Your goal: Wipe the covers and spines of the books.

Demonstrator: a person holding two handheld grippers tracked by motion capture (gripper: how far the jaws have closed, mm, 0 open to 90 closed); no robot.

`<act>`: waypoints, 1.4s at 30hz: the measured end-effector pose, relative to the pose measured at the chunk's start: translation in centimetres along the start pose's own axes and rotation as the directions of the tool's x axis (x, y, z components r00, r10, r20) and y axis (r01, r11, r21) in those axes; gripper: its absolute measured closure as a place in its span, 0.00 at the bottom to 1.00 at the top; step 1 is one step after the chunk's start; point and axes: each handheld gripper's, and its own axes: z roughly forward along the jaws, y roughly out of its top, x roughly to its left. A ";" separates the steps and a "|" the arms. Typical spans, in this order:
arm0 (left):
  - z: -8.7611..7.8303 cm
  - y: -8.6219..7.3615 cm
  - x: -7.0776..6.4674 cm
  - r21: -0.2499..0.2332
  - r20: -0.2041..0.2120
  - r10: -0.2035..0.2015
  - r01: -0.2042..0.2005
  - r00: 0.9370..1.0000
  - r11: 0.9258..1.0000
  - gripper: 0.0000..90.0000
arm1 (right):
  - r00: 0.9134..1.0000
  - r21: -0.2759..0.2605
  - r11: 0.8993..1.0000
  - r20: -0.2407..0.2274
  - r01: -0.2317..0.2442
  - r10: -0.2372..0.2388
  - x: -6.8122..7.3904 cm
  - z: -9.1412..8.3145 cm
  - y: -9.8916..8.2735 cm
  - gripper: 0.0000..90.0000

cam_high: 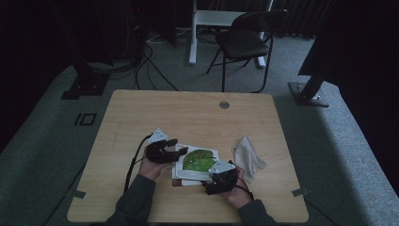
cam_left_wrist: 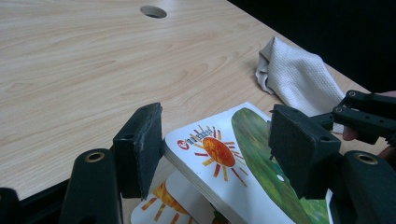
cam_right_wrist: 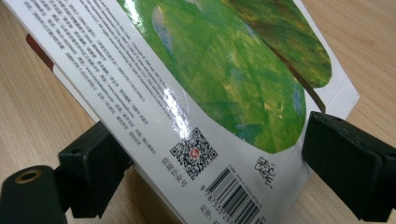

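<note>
Green leaf artwork covers the glossy back of a picture book (cam_high: 197,162) lying near the front middle of a pale wooden table (cam_high: 141,117), where a person works on it with a handheld gripper at each side. The left gripper (cam_high: 172,146) stands wide open astride the book's raised corner, one pad against the page edges, the other above the cover. The right gripper (cam_high: 215,180) straddles the barcode edge, its grip unclear; a crumpled white cloth (cam_high: 247,157) lies beside it.
</note>
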 end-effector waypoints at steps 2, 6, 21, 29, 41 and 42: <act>0.0 0.1 -0.1 -0.002 0.000 0.001 -0.001 1.000 1.000 0.40 | 1.000 -0.004 1.000 -0.002 0.004 -0.004 0.0 0.0 0.1 0.10; 0.0 0.2 -0.2 -0.006 0.000 0.007 -0.007 1.000 1.000 0.40 | 1.000 -0.012 1.000 -0.013 -0.009 0.009 -0.1 0.0 0.1 0.10; 0.1 -0.1 0.0 0.005 -0.001 0.000 0.000 1.000 1.000 0.38 | 0.999 -0.020 0.999 -0.030 -0.041 0.040 -0.3 -0.2 -0.1 0.11; 0.2 -0.6 -0.3 0.023 0.010 -0.008 0.008 1.000 1.000 0.37 | 0.997 -0.027 0.998 -0.037 -0.061 0.060 -0.4 -0.3 -0.1 0.11; 0.2 -1.6 0.4 0.045 0.028 -0.073 0.071 0.997 0.996 0.34 | 0.998 -0.023 0.998 -0.033 -0.059 0.058 -0.3 -0.3 -0.1 0.11; 0.2 -1.7 0.2 0.052 0.032 -0.068 0.066 0.997 0.996 0.34 | 0.998 -0.023 0.998 -0.033 -0.060 0.059 -0.3 -0.3 -0.1 0.11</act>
